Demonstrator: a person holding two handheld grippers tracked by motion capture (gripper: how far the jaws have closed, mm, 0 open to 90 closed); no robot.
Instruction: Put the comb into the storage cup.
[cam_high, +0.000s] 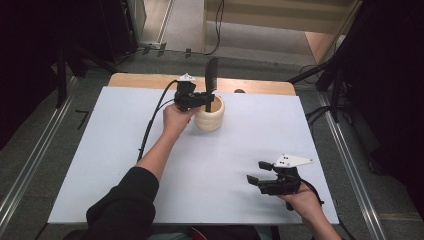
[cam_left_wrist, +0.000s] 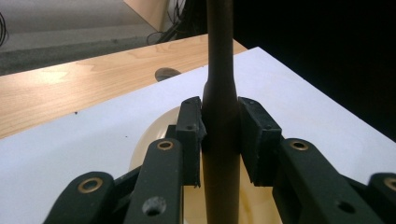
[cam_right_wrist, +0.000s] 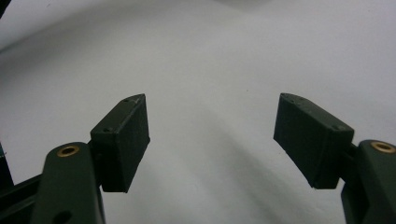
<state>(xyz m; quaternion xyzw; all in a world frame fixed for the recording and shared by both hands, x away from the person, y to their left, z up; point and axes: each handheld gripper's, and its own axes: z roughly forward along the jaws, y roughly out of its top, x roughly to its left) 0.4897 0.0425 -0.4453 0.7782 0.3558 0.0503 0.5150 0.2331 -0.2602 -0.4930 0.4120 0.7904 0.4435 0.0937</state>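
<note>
A cream ribbed cup (cam_high: 210, 120) stands on the white sheet (cam_high: 100, 150) near the table's far middle. A long black utensil (cam_high: 212, 75) stands upright with its lower end inside the cup and its broad end up. My left gripper (cam_high: 207, 101) is shut on its handle just above the rim. In the left gripper view both pads press on the dark handle (cam_left_wrist: 219, 56) of my left gripper (cam_left_wrist: 219, 128), with the cup (cam_left_wrist: 152, 140) below. My right gripper (cam_high: 256, 172) rests low at the front right, open, with nothing between the jaws of my right gripper (cam_right_wrist: 212, 123).
A strip of bare wooden tabletop (cam_high: 145, 80) runs along the far edge, with a small dark round spot (cam_high: 239, 91) on it. Black stands and cables surround the table on the floor. The left gripper's cable (cam_high: 150, 125) trails over the sheet's left part.
</note>
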